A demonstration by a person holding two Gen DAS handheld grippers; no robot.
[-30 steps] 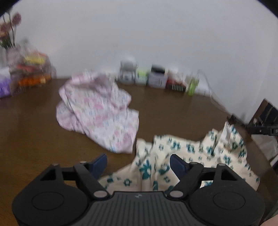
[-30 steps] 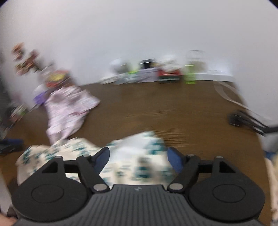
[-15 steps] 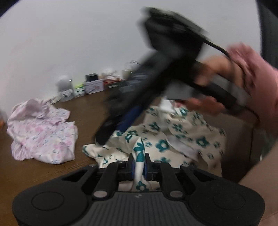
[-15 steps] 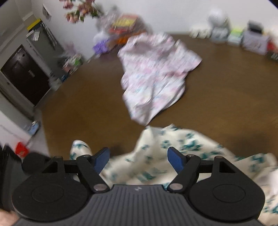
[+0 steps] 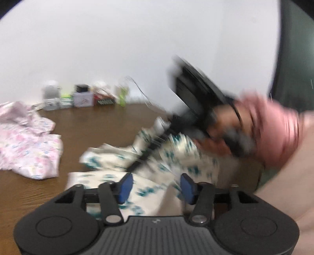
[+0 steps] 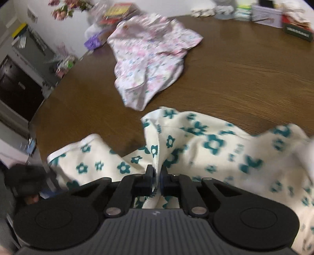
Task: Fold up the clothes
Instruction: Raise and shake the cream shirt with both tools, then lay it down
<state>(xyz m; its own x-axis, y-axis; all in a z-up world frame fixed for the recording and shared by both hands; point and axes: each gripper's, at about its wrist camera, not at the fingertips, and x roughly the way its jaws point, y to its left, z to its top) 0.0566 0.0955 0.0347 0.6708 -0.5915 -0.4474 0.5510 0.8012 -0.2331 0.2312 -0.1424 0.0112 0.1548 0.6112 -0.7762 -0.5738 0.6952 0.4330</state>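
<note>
Lettering runs along the side of the red-and-dark box [image 6: 297,29] at the far edge, ahead and to the right of the right gripper [image 6: 156,181], but it is too blurred to read, and the pale tin [image 6: 266,14] beside it shows only a smudge of print. That right gripper is clenched on a gathered ridge of the cream garment with teal flowers [image 6: 214,151], which spreads over the near part of the table from its tips out to both sides. Ahead of it and slightly left, apart from the cream cloth with bare wood between, lies the pink floral garment [image 6: 151,58], crumpled. The left gripper [image 5: 156,185] hangs released, blue pads [image 5: 125,185] wide, over the same cream cloth, with nothing between them but fabric below. Just beyond its tips a hand [image 5: 261,133] in motion blur carries the other tool. The brown wooden table [image 6: 245,74] has a curved left edge and plenty of bare room ahead on the right. A plain white wall [image 5: 117,39] stands behind the row of small boxes, and a dark cabinet [image 6: 17,86] sits off to the left
</note>
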